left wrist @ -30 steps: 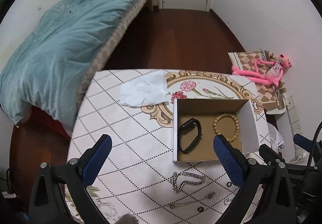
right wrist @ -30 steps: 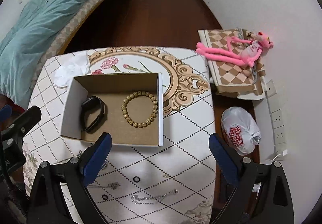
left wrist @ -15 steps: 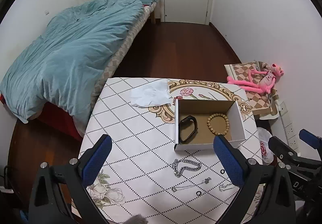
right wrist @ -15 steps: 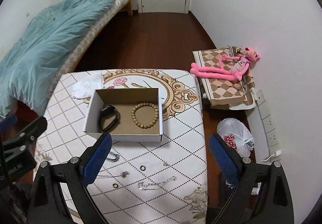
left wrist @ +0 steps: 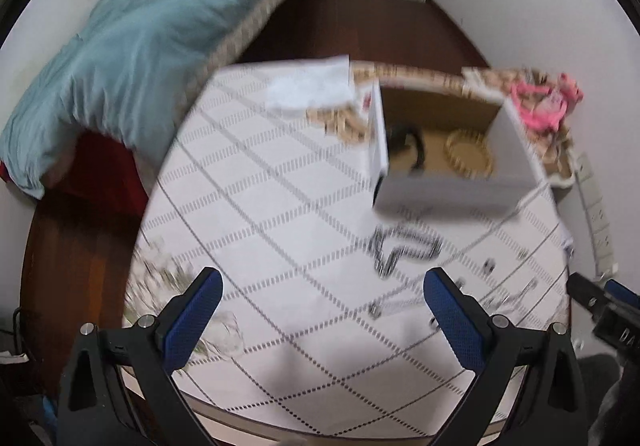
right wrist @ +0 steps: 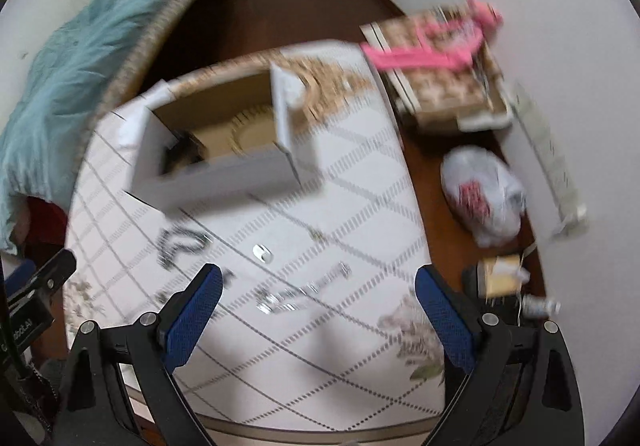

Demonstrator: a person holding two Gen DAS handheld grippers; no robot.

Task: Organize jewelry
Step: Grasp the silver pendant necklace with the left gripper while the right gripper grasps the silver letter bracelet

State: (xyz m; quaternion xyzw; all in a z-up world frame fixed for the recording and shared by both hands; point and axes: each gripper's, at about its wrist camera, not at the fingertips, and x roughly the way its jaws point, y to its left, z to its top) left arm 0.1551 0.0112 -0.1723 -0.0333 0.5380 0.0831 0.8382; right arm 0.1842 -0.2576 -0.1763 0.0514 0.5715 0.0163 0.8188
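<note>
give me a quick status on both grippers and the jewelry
Left gripper and right gripper open, empty. Bracelet and black band in box; chain on table. Path unobstructed.

Both wrist cameras look down and forward over the table [left wrist: 280, 205] from its near edge, sharing the box [left wrist: 448, 189] and far floor.

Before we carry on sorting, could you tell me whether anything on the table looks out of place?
Yes. The black band and bead bracelet lie in the cardboard box, but a silver chain, thinner chains and small rings lie loose on the tablecloth in front of it. Both frames are blurred, so finer detail is unclear.
</note>
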